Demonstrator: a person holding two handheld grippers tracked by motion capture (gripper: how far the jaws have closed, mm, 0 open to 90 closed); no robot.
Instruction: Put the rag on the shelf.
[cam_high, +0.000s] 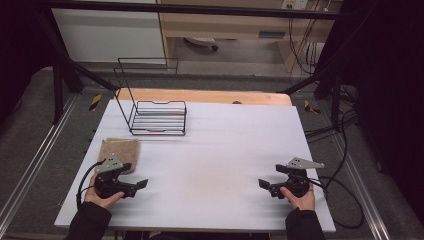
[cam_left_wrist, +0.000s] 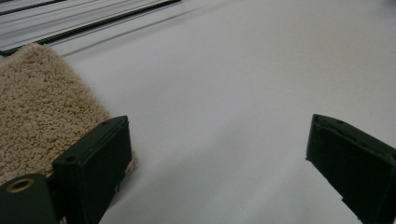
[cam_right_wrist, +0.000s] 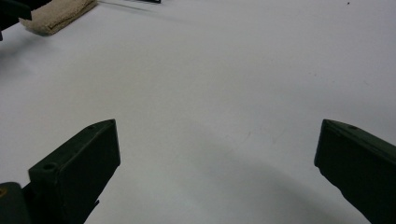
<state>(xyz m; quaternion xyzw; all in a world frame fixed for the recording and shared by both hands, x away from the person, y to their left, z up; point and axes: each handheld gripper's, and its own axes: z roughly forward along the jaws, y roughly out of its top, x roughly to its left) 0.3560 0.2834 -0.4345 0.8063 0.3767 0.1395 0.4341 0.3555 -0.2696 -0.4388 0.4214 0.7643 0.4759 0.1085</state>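
Resting low over a white table (cam_high: 215, 150), two hand-held grippers face each other across its near half, each gripped from below by a person's hand in a dark sleeve. The left gripper (cam_high: 141, 184) sits at the near left, its jaws spread wide apart and holding nothing; in the left gripper view, one jaw overlaps the edge of a folded beige towel (cam_left_wrist: 42, 112), though whether it touches the cloth cannot be told. That towel (cam_high: 120, 149) lies flat on the table's left side, just behind the left gripper and in front of a black wire rack (cam_high: 159, 119), which stands farther back with its tall wire frame rising behind it. The right gripper (cam_high: 263, 184), at the near right and well apart from the towel, likewise has its jaws wide open over bare table, its cable looping off the right edge.
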